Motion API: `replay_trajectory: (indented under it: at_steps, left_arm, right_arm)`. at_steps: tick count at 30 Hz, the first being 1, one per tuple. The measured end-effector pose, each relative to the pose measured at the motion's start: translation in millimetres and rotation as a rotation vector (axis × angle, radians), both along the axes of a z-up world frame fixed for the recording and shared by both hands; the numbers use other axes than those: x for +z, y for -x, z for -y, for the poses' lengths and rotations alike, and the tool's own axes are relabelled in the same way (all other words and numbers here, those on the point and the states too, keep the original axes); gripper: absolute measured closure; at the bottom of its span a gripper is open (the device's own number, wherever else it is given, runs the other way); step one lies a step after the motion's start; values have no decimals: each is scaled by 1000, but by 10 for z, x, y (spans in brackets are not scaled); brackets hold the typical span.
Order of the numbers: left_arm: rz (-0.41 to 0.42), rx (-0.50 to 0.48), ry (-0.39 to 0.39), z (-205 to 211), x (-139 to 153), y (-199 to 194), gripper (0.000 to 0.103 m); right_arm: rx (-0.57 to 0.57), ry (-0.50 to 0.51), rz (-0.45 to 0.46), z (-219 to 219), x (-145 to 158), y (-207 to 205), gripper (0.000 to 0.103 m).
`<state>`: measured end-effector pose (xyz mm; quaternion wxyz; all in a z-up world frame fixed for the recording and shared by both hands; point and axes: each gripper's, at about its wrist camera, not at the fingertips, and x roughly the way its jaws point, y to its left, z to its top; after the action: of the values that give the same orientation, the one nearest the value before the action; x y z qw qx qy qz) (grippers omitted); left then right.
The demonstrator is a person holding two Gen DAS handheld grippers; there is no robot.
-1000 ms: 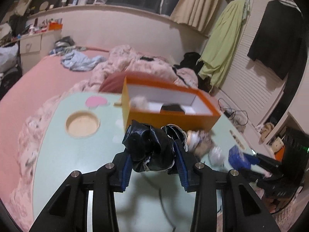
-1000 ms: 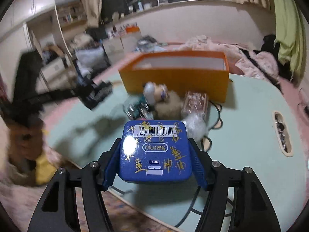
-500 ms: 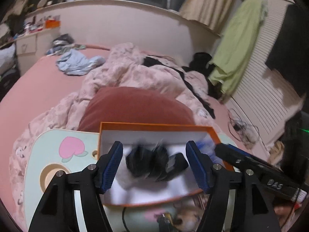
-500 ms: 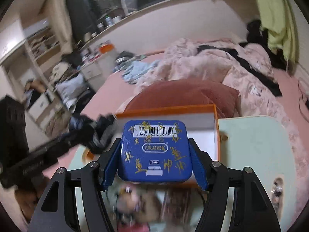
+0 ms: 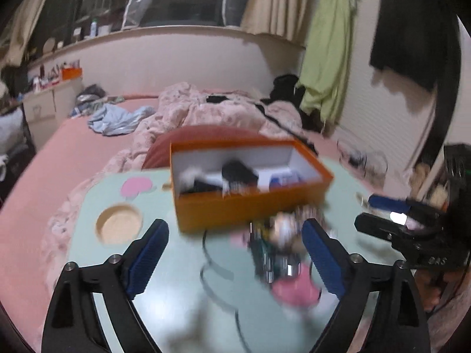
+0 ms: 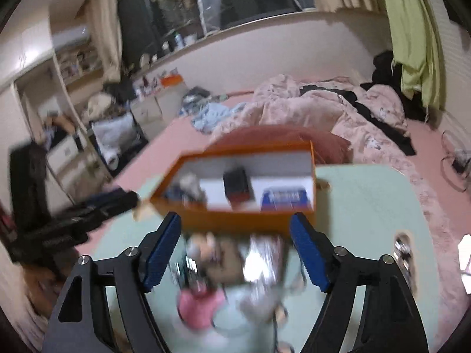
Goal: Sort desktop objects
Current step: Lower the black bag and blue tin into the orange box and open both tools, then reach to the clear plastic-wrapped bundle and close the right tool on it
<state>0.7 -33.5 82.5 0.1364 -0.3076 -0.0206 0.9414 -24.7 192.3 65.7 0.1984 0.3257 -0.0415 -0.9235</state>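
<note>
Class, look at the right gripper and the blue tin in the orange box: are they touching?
Apart. In the right wrist view the right gripper stands open and empty on the near side of the orange box, while the blue tin lies inside it, beyond its front wall.

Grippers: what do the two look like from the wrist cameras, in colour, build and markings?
Both match: the left gripper and the right gripper each have two angular matte-black fingers with triangular cut-outs and silver screw heads, tipped with ribbed blue pads. The right gripper's black body carries small white lettering, too blurred to read.
</note>
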Motion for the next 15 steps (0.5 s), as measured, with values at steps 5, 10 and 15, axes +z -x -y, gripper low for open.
replay_trajectory:
  at_steps: [5, 10, 15]
  left_arm:
    - [61, -19, 74, -175, -347, -249, 10]
    - [145, -19, 77, -225, -592, -176, 10]
    - [213, 3, 112, -257, -787, -146, 3]
  right_arm:
    - [-16, -98, 61, 30, -387, -294, 26]
    - [-50, -219, 75, 114, -645, -395, 26]
    - [-66, -257, 105, 131, -771, -351, 22]
